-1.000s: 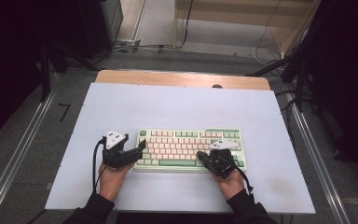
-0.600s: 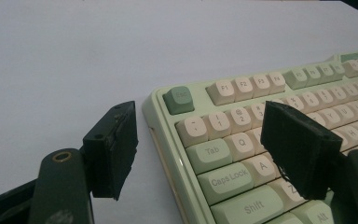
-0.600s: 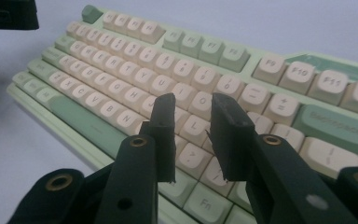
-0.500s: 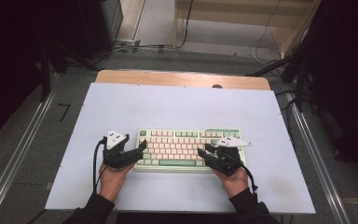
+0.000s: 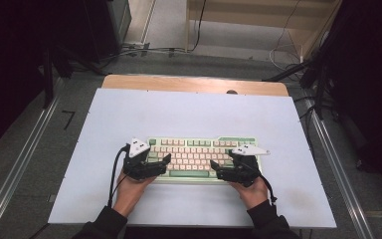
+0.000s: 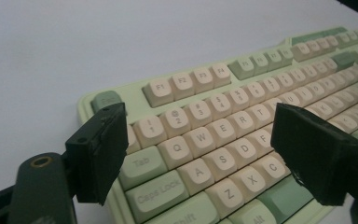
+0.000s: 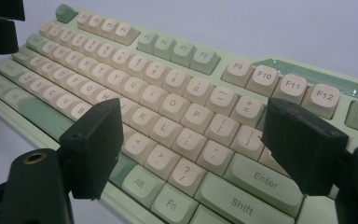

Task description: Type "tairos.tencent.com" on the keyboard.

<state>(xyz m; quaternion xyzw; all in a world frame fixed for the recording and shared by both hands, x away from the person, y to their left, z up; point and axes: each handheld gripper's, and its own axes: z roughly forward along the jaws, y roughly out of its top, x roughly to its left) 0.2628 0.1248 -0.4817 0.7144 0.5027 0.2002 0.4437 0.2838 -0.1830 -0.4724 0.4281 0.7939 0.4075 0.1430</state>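
item: green-and-cream keyboard, table's 6 o'clock edge; left gripper and right gripper, jaws just opened wide, empty, flank its near corners; probably key-pressing work, so narrow jaws, descend square.

I see a black left tool and a black right tool, each with blocky square jaws, a grey three-cornered plate on top and a trailing black cable. My sleeves look dark, perhaps black, at the cuffs.
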